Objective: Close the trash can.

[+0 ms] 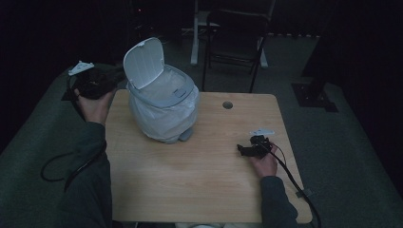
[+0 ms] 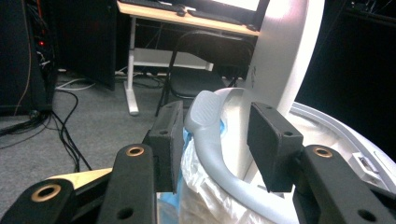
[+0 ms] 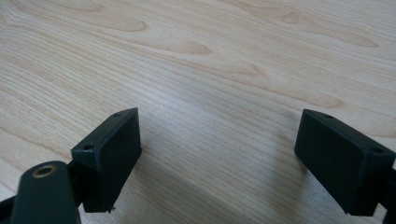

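Note:
A small bin stands on the wooden table at the back left. It has a white plastic liner, a grey rim and a white lid tipped up. My left gripper is at the bin's left side by the lid hinge. In the left gripper view this gripper is open, with the grey rim lying between its pads and the lid rising behind. My right gripper rests low at the table's right side. It is open over bare wood.
A black folding chair stands behind the table. A round cable hole sits near the table's back edge. Cables trail from both grippers, one off the front right corner. A desk and floor cables lie beyond the bin.

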